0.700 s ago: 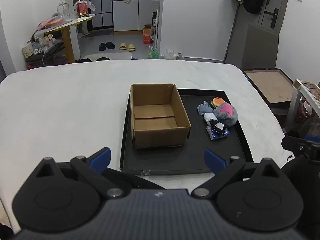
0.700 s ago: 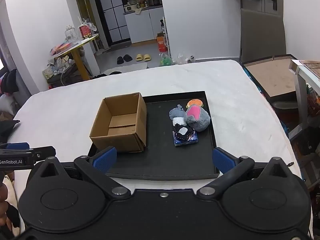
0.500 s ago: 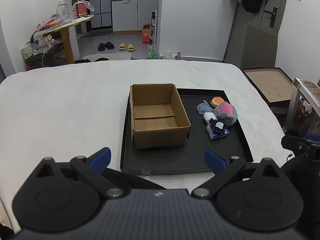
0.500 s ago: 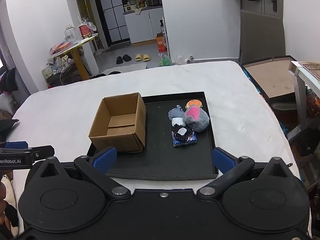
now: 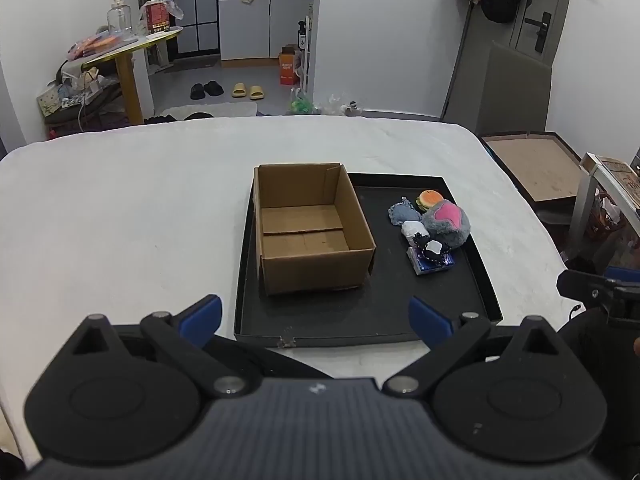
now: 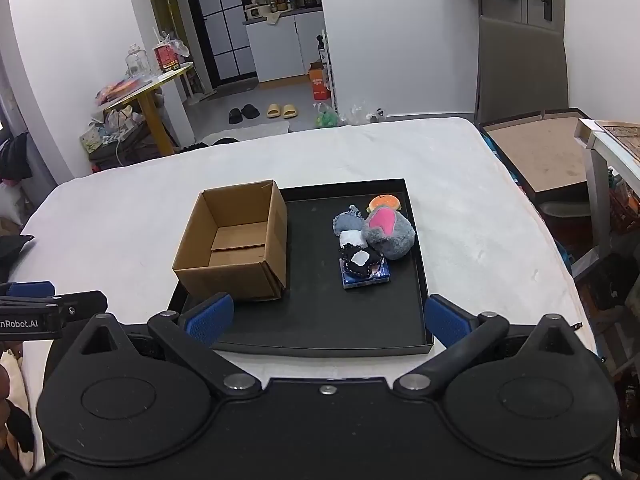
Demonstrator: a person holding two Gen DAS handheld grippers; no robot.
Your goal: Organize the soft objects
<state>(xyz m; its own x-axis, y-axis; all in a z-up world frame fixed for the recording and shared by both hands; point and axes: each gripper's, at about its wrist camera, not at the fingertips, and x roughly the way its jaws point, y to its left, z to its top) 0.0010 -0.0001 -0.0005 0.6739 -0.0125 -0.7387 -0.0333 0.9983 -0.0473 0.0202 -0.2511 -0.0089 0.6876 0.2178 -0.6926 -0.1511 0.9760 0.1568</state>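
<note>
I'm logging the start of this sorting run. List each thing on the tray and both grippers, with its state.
cardboard box: upright, open, nothing inside.
black tray: flat on the white cover, holding the box and toys.
grey plush: on the tray, ungrasped.
orange plush: by the tray's far wall.
blue packet: flat, under a black pouch.
left gripper: open, holding nothing.
right gripper: open, holding nothing.

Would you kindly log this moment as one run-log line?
left gripper: open, empty | right gripper: open, empty | brown cardboard box: empty | small plush toys: piled on black tray
</note>
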